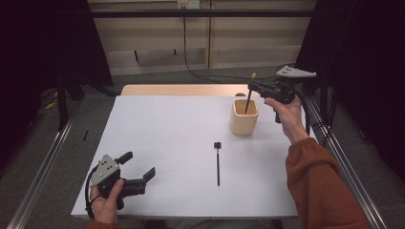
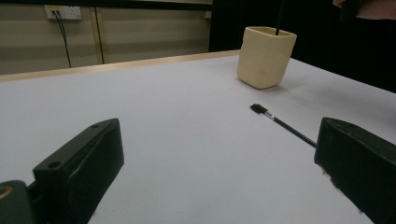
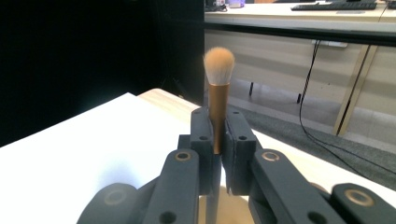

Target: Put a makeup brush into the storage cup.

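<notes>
A makeup brush [image 3: 218, 100] is held tight between the 2 jaws of the right gripper [image 1: 251, 86], bristles up, its handle reaching down into the cream cup [image 1: 244, 117]. The left gripper [image 1: 138, 170] is held wide open and empty, low over the white table [image 1: 162, 138]. A black brush [image 1: 218, 162] is lying flat near the cup.
</notes>
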{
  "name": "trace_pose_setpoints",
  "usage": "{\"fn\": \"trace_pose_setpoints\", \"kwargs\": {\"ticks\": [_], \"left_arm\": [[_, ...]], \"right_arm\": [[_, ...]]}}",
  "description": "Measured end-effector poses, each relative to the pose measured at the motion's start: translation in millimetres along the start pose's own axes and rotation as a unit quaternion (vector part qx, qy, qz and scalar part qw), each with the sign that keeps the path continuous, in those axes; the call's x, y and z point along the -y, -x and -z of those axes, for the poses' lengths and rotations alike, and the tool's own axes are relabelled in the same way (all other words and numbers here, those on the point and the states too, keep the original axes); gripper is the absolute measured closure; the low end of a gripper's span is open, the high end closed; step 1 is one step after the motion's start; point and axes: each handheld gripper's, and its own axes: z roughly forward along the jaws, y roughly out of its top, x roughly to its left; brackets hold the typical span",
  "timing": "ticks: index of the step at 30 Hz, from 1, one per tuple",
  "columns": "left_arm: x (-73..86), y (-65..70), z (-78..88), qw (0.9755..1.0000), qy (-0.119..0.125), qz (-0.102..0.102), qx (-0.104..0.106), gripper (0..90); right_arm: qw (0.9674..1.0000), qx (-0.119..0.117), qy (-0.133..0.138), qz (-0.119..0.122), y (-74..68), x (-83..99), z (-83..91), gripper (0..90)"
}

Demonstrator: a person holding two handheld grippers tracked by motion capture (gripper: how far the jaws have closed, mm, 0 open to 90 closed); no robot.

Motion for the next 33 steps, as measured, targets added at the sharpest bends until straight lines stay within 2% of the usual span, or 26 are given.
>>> {"fn": "trace_pose_setpoints", "kwargs": {"ticks": [7, 9, 16, 33], "left_arm": [[0.3, 0.0, 0.2, 1.0, -0.001, 0.001, 0.001, 1.5], [0.3, 0.4, -0.1, 1.0, -0.002, -0.002, 0.004, 1.7], [0.6, -0.4, -0.5, 1.0, -0.002, -0.001, 0.003, 1.6], [0.9, -0.8, -0.6, 1.0, -0.003, 0.001, 0.004, 1.6]], "right_arm": [[1.0, -0.002, -0.004, 0.001, -1.8, 6.8, -2.1, 82.7], [0.9999, 0.001, -0.013, 0.005, -2.3, 12.2, -3.6, 81.3], [0.9998, -0.001, -0.019, 0.005, -0.6, 21.4, -4.1, 83.0], [0.9991, -0.005, -0.041, -0.012, 0.8, 45.9, -13.7, 82.9]]}}
